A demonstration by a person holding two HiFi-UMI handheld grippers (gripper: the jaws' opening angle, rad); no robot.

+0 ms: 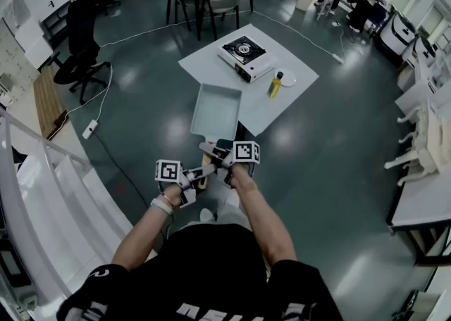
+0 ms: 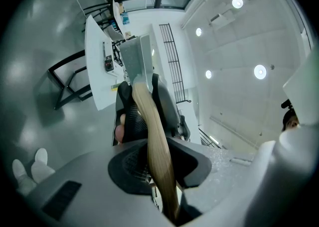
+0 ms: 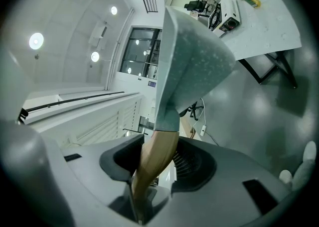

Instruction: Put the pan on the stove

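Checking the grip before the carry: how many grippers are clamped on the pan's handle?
2. The left gripper holds the wooden handle nearer its end; the right gripper holds it nearer the pan.

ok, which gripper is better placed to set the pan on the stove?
Right, probably. The right gripper clamps the handle just behind the pan, nearer the stove. The left gripper holds the handle's far end, behind it. Both are shut on it.
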